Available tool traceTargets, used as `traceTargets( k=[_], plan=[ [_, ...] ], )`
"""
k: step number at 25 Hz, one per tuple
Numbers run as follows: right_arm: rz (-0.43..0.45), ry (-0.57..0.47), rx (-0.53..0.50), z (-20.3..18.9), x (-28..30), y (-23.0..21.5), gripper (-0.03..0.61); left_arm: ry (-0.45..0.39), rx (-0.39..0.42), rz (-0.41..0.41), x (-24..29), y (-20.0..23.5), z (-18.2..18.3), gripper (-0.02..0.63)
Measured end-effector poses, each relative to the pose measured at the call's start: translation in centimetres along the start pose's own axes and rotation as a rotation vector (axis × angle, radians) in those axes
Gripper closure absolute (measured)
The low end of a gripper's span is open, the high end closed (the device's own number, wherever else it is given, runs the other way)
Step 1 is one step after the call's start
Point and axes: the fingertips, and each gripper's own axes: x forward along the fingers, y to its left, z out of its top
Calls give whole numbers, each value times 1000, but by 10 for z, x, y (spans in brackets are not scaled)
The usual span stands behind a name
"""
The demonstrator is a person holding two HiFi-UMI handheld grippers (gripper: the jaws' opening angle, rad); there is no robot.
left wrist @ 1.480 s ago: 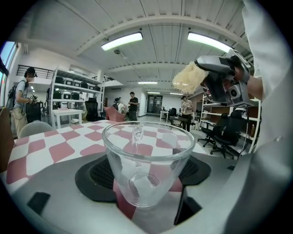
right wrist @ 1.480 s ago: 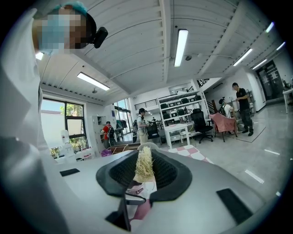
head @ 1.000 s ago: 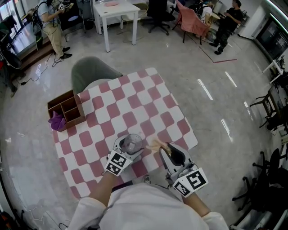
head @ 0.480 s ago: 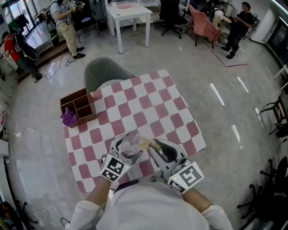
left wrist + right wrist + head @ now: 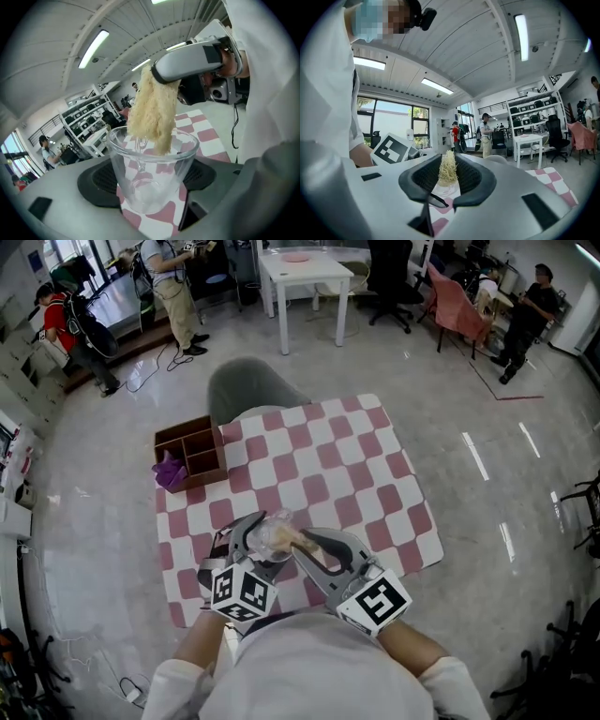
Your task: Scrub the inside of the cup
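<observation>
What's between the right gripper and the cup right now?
Only the fibrous scrubber, clamped in the right gripper, hanging down to the glass cup at its mouth; the left gripper view shows it.

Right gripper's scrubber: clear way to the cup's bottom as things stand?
Probably yes. The right gripper holds the scrubber with its tip at the open mouth of the cup. The left gripper clamps the cup, and nothing shows inside below the tip.

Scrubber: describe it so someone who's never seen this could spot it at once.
Over the near edge of the checkered table, the left gripper holds a clear cup. The scrubber is the pale yellow fibrous wad in the right gripper, tip at the cup's mouth; nothing else there is fuzzy.
</observation>
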Motion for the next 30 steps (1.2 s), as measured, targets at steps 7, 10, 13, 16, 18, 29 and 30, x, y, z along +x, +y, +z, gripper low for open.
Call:
traceTargets(
  k=[7, 10, 13, 16, 18, 29, 30],
  plan=[
    [19, 141, -64, -19, 14, 7, 477, 25, 103, 50, -5, 6, 9, 242],
    [49, 153, -52, -22, 16, 15, 477, 33, 112, 43, -2, 4, 7, 242],
    [69, 144, -52, -19, 22, 20, 478, 42, 141, 34, 2, -3, 6, 242],
    [49, 127, -59, -13, 25, 16, 477, 38, 158, 19, 5, -11, 7, 242],
    [23, 121, -70, -12, 25, 8, 477, 30, 149, 13, 5, -14, 9, 242],
    [52, 145, -28, -30, 17, 17, 479, 34, 109, 46, 6, 4, 5, 242],
    [63, 128, -31, -26, 19, 20, 479, 33, 112, 42, 6, 2, 5, 242]
  ],
)
